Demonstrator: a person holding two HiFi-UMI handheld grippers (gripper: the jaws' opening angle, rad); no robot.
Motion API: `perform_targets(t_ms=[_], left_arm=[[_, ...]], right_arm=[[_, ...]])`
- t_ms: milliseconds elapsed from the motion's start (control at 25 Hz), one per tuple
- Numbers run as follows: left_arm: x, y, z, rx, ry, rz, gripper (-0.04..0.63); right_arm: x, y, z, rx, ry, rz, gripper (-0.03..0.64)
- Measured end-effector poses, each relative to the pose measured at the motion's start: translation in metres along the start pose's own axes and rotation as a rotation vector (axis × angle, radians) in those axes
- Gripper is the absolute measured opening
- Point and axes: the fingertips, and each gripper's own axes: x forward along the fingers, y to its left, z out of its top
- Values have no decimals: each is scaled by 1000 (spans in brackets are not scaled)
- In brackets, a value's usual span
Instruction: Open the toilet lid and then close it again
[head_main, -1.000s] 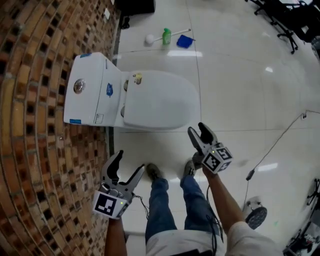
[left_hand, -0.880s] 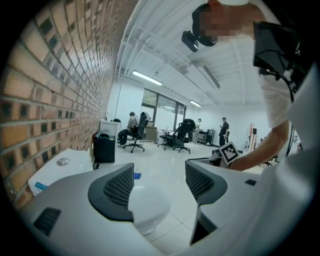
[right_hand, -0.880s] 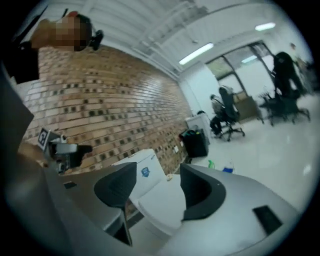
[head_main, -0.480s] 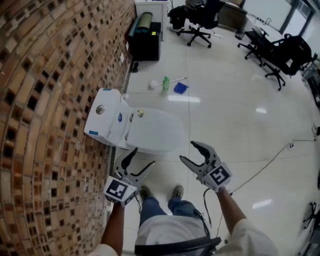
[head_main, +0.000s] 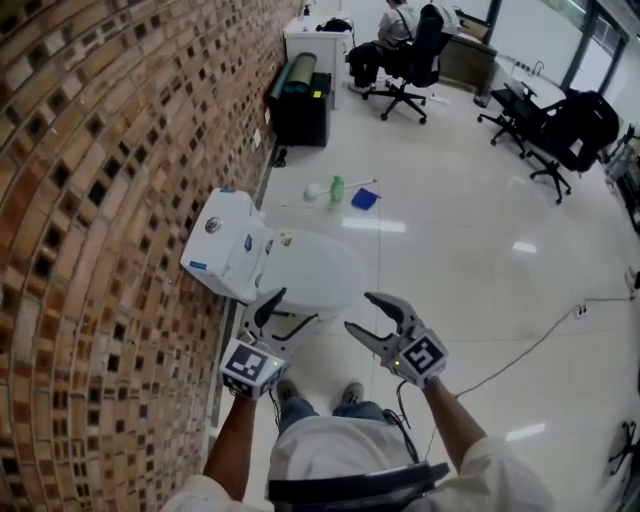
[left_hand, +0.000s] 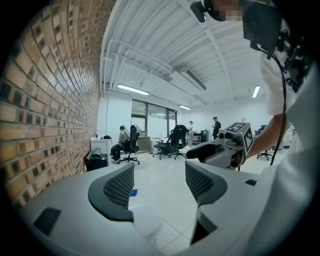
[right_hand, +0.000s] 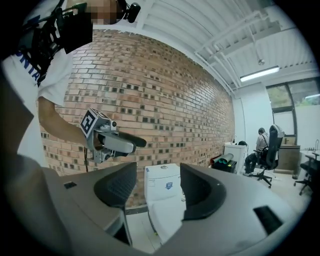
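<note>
The white toilet stands against the brick wall, its tank (head_main: 225, 255) at the left and its lid (head_main: 325, 272) lying shut over the bowl. Both grippers hang in the air in front of it, apart from the lid. My left gripper (head_main: 292, 310) is open with nothing between its fingers. My right gripper (head_main: 362, 313), beside it, is also open and empty. In the right gripper view the tank (right_hand: 162, 182) and lid (right_hand: 167, 216) show between the jaws of the right gripper (right_hand: 155, 187), with the left gripper (right_hand: 112, 142) at the upper left. The left gripper (left_hand: 159, 182) looks out across the room.
The brick wall (head_main: 110, 200) runs along the left. A toilet brush, a green bottle (head_main: 338, 190) and a blue item lie on the floor beyond the toilet. A black cabinet (head_main: 300, 110), office chairs (head_main: 410, 60) and a seated person are farther off. A cable (head_main: 530, 345) crosses the floor at right.
Both grippers have risen from knee height to in front of the toilet, and the right one has rolled. The head view has tilted up and shows more of the room. The lid stays shut.
</note>
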Motion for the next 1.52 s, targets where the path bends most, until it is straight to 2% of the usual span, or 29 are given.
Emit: perform_targets(t_ms=[160,360,600,760,880,1000,1080,1240,1400,1520], left_arm=[[-7,-2,-7,-12,50,41,299],[-14,-8,5,-31,-25,46,301],[-23,-4,8,13,-35,72,301],[-26,0,8,42,-20,80,301],[-33,4,-1,69,28,85,301],[-35,9,-20,89,68,43,302],[-36,18,-36,120,101,12,302],[-43,49,-86,241,232,-72,302],[-42,90,-113,328,246,-129,302],[-43,108,-143,418,301,-182,302]], right_arm=[[-6,7,3,-27,-1,14,268],[-12,13,4,-32,-1,16,268],[-14,18,-1,-26,9,20,268],[-11,19,-5,-14,5,26,268],[-8,27,-14,8,14,33,268],[-4,34,-23,33,37,29,268],[2,37,-32,66,50,6,268],[24,50,-58,177,108,-91,268],[69,49,-71,213,121,-152,268],[93,54,-74,236,106,-205,268]])
